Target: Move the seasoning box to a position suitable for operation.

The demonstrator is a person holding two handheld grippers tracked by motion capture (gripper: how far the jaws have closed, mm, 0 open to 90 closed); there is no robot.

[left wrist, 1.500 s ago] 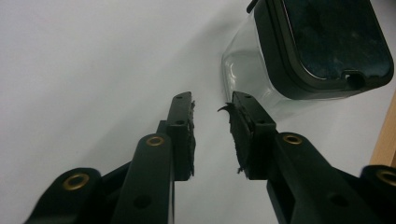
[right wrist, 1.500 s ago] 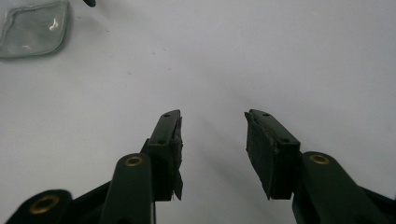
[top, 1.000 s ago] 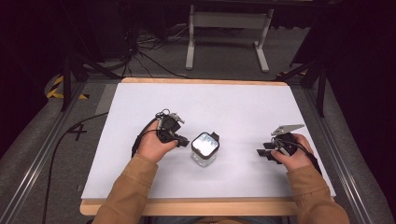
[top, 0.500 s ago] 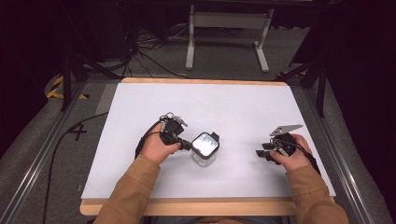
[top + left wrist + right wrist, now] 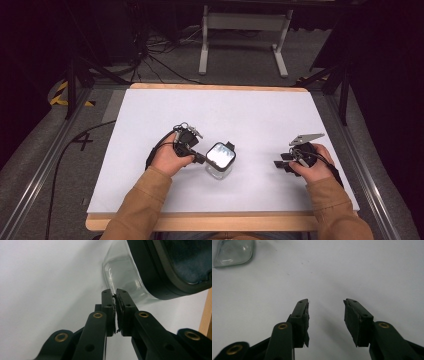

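My left gripper (image 5: 115, 293) has just been closing; its jaws meet on nothing, tips just beside the glass jar (image 5: 220, 159). My right gripper (image 5: 325, 307), well right of the jar, gapes empty.

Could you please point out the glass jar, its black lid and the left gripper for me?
glass jar (image 5: 122, 277): left gripper view, clear side wall.
black lid (image 5: 220, 155): high view, shiny top face.
left gripper (image 5: 115, 296): left gripper view, midway between its fingertips.

Black tongs (image 5: 115, 312), tan sleeves (image 5: 145, 200)
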